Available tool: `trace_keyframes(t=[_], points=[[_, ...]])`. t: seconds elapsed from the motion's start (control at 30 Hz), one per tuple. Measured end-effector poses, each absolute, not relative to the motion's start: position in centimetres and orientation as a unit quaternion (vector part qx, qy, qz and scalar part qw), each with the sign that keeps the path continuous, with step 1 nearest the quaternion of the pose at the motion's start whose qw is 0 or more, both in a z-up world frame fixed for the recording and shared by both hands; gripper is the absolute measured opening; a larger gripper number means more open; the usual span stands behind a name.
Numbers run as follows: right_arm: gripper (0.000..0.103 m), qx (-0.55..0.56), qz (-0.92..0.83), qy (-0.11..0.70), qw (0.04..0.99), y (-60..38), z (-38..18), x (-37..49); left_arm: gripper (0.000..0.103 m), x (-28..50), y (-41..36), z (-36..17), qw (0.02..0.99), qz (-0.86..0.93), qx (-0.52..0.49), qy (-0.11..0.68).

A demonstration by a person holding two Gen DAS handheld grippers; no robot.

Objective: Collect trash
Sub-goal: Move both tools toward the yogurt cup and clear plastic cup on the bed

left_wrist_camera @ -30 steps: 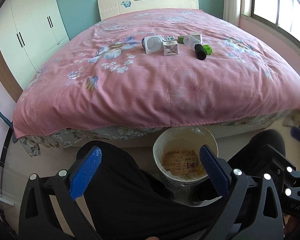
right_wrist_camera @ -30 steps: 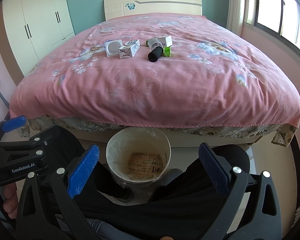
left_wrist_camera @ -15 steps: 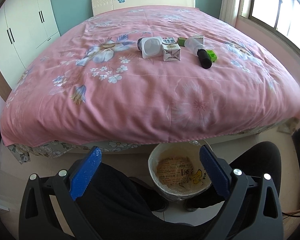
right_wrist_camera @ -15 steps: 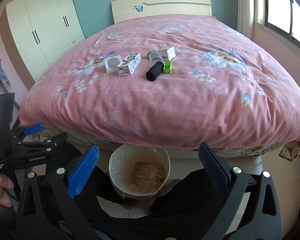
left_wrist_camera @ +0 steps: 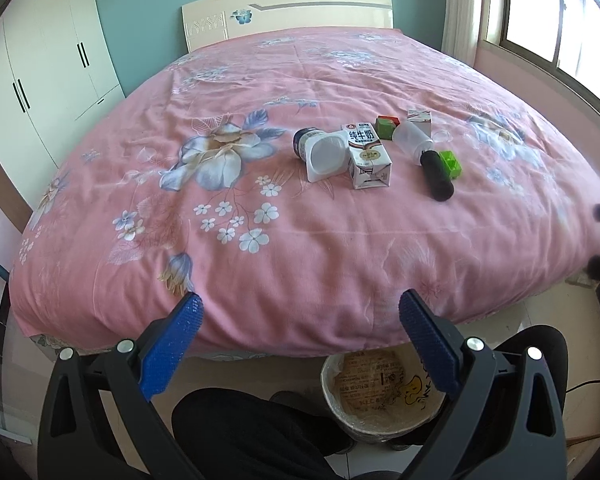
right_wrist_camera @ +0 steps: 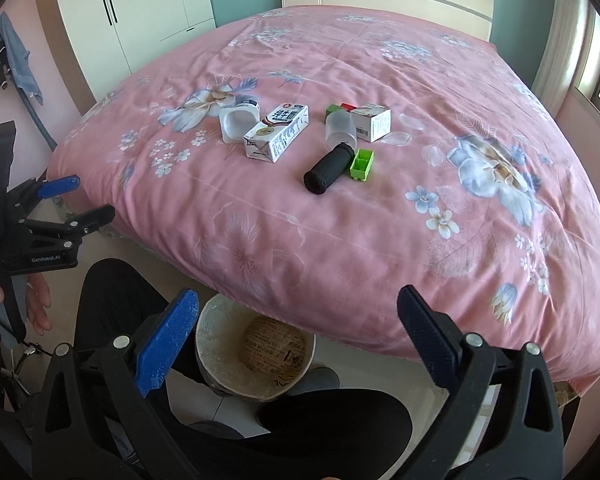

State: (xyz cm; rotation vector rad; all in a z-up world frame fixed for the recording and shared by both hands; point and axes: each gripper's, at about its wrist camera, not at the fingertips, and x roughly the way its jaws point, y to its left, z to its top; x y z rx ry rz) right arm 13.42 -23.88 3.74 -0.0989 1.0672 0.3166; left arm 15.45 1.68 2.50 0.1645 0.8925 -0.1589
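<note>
Trash lies in a cluster on the pink floral bed: a white yogurt cup [left_wrist_camera: 325, 156] [right_wrist_camera: 237, 121], a milk carton [left_wrist_camera: 367, 156] [right_wrist_camera: 277, 132], a clear bottle with a black cap [left_wrist_camera: 425, 155] [right_wrist_camera: 332, 156], a small green box [left_wrist_camera: 450, 164] [right_wrist_camera: 362, 165] and a small white carton [right_wrist_camera: 373, 121]. A round bin [left_wrist_camera: 380, 390] [right_wrist_camera: 256, 354] stands on the floor at the bed's foot. My left gripper [left_wrist_camera: 298, 322] is open over the bed's near edge, holding nothing. My right gripper [right_wrist_camera: 298, 318] is open too, above the bin. In the right wrist view, the left gripper [right_wrist_camera: 76, 200] appears at the far left.
The person's dark-trousered legs [right_wrist_camera: 112, 296] flank the bin. A white wardrobe [left_wrist_camera: 40, 76] stands on the left, a window [left_wrist_camera: 560, 12] on the right, the headboard [left_wrist_camera: 288, 8] at the far end. A blue garment [right_wrist_camera: 20, 60] hangs on the left wall.
Both grippers have risen and moved forward toward the bed, so the trash looks nearer and the bin has dropped to the bottom of each view. Both stay open.
</note>
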Motion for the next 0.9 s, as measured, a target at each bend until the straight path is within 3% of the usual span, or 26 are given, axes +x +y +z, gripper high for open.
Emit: trace_keyframes(t=[0.33,0.9], points=[[0.097,-0.066,0.121,0.515,0.846,-25.8,4.1,19.2,0.1,20.7,1.2,3.3,0.892,-0.067,0.109,0.434],[0.097,-0.068,0.114,0.567,0.813,-26.4,0.7,29.4,0.1,31.2,-0.7,-0.4,0.868,-0.074,0.11,0.478]])
